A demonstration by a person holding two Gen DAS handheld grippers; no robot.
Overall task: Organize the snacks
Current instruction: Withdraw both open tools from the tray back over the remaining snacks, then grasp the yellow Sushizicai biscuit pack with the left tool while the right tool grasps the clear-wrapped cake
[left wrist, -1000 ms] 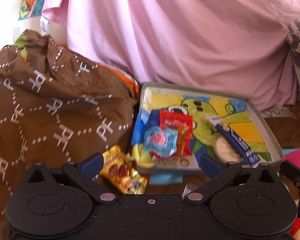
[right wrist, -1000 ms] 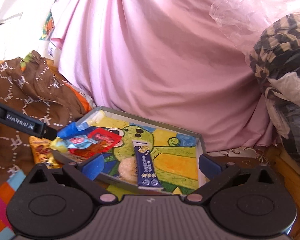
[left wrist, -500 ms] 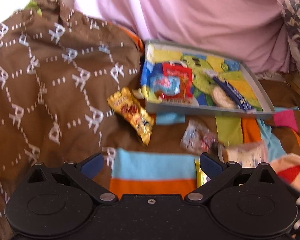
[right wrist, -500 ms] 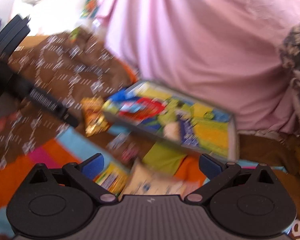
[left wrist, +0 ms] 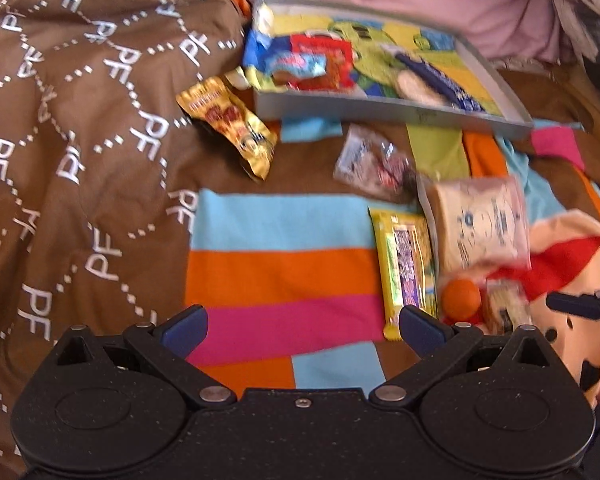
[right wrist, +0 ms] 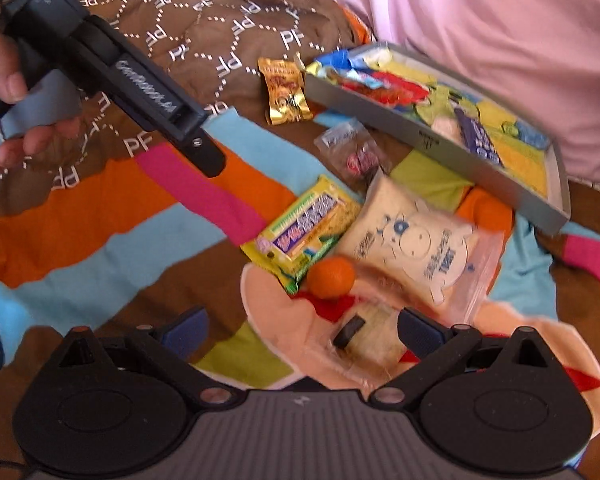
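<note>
striped blanket (left wrist: 284, 272) — brown cloth (left wrist: 80, 120) left | pink sheet (right wrist: 480, 20) behind

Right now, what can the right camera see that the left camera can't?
Only the right wrist view shows the person's hand holding the left gripper's handle, and a clear packet between the right gripper fingers. Only the left wrist view shows the left gripper fingers, open over the striped blanket. Both show the tray, gold packet, yellow bar, orange ball and white pouch.
</note>
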